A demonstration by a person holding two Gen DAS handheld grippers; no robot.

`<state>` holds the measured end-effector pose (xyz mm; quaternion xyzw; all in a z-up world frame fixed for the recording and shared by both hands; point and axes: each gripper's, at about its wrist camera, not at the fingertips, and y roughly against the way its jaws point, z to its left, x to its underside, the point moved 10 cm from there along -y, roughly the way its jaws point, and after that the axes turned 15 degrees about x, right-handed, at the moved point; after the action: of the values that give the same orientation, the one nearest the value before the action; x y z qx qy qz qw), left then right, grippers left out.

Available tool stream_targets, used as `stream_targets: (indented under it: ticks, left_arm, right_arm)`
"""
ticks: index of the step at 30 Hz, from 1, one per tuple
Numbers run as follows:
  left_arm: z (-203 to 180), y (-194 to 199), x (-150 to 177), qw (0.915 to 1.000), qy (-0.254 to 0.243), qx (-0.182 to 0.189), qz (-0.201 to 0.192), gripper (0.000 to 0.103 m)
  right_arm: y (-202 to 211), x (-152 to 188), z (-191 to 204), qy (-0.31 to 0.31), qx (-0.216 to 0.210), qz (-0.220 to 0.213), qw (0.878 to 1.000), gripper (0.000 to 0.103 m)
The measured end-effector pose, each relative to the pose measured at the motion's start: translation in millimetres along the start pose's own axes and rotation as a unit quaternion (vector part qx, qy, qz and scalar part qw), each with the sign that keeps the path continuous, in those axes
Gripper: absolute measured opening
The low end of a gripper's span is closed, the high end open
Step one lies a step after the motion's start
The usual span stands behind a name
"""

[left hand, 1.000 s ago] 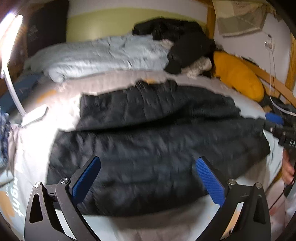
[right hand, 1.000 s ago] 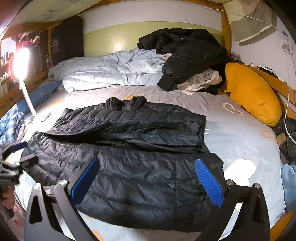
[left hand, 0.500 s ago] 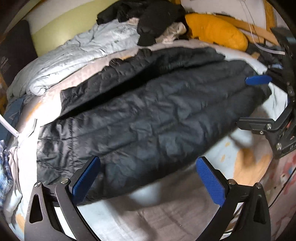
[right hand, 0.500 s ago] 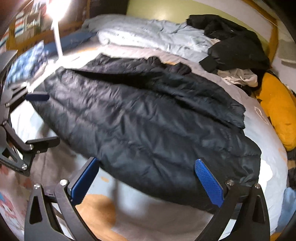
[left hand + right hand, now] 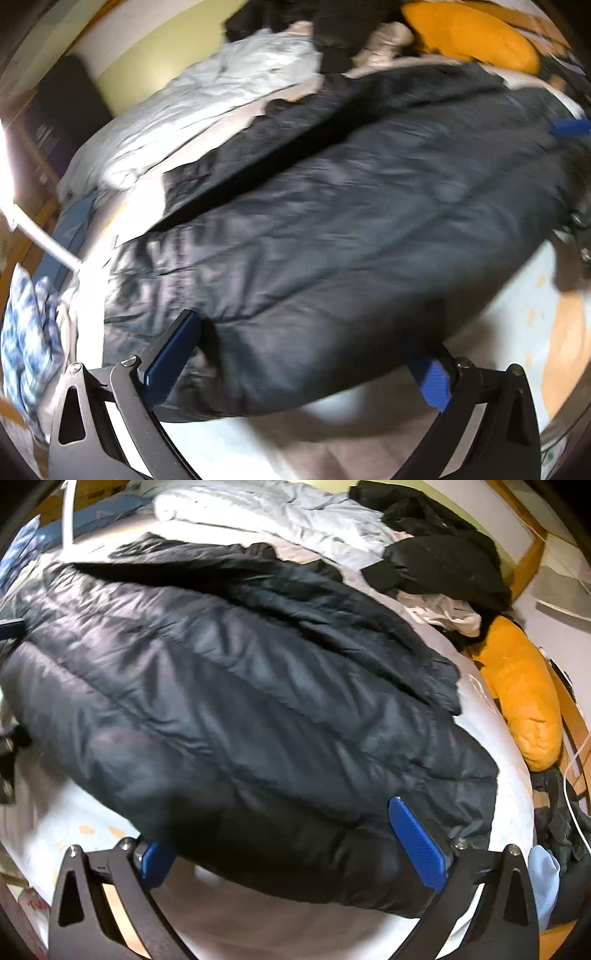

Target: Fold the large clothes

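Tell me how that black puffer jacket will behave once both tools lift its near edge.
The black puffer jacket is puffy and quilted, so probably light for its bulk. It drapes in soft folds, so it will likely sag between grips. Its shiny shell looks slippery.

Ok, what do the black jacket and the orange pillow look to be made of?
The jacket looks like thin synthetic shell, perhaps nylon, over puffy filling: it has a soft sheen, stitched quilt lines and fine wrinkles. The pillow looks like matte plush or fleece, with a dull, slightly fuzzy surface and no shine, though motion blur leaves the weave unclear.
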<state>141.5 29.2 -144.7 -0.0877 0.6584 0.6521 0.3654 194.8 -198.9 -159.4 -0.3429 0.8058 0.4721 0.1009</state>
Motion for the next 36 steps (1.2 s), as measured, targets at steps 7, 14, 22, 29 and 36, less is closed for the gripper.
stream_targets:
  ticks: [7,14,22,29,36]
  left_arm:
    - [44,-3,5,0.9969,0.078,-0.012,0.006,0.103]
    - [64,17,-7,0.9945,0.093,-0.029,-0.037,0.089]
    - [88,36,-12,0.9892,0.122,-0.039,-0.073,0.072]
    - [68,90,-36,0.9817,0.067,-0.059,-0.169,0.02]
    - [79,111,-27,0.9893,0.114,0.025,-0.088,0.02]
  right_arm:
    - [-7,0,-24,-0.031,0.008,0.014,0.999,0.103]
    - [-13,-2,-55,-0.047,0.073,-0.003,0.996,0.103]
    - [-4,-9,-96,-0.15,0.012,-0.011,0.989,0.051]
    - [39,-28,-103,-0.207,-0.052,-0.105,0.971,0.018]
    - [77,-35,-114,-0.207,-0.146,-0.145,0.956,0.016]
